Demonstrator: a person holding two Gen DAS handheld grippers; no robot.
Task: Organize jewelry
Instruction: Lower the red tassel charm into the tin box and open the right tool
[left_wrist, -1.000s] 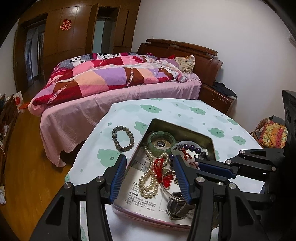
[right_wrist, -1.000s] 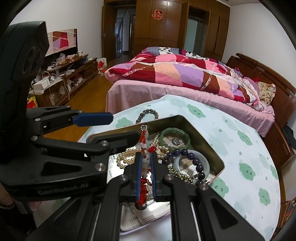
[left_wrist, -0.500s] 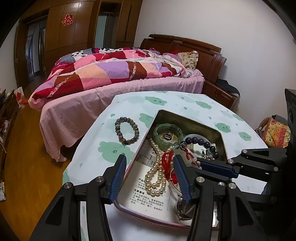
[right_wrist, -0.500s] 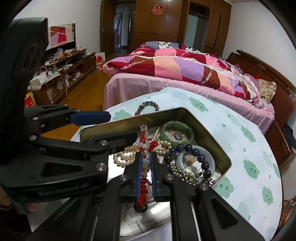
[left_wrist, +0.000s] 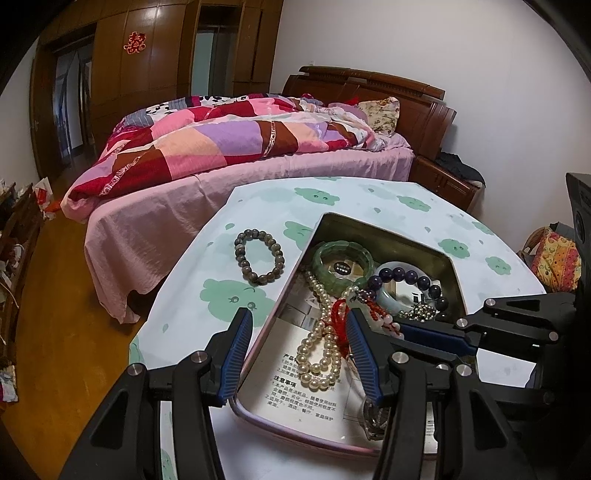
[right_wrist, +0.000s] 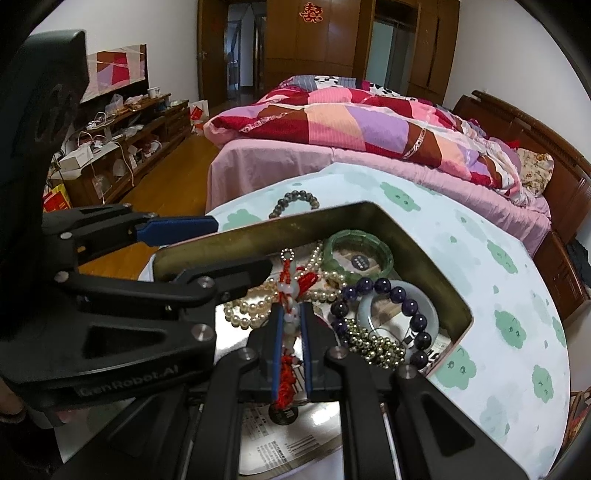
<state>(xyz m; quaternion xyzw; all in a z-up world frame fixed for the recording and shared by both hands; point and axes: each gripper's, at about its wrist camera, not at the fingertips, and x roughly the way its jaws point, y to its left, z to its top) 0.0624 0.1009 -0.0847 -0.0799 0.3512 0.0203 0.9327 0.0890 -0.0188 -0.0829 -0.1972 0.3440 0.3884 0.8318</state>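
Lifting red-corded charm (right_wrist: 290, 317) from tin (right_wrist: 373, 214): right gripper (right_wrist: 290, 350) pinches cord, jaws pressed nearly together. Raise slowly; cord lies tangled over pearl necklace (left_wrist: 325, 347). Left gripper (left_wrist: 295, 354) spread, empty, straddling tin's near wall; use to restrain pearls.

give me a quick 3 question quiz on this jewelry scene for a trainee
1. True or false: the right gripper is shut on the red cord charm.
2. Which piece lies on the tablecloth outside the tin? A green bangle B brown bead bracelet C pearl necklace
3. Fill in: the left gripper jaws stand ____ over the tin's near left rim.

Key: 1 true; 2 B; 3 open
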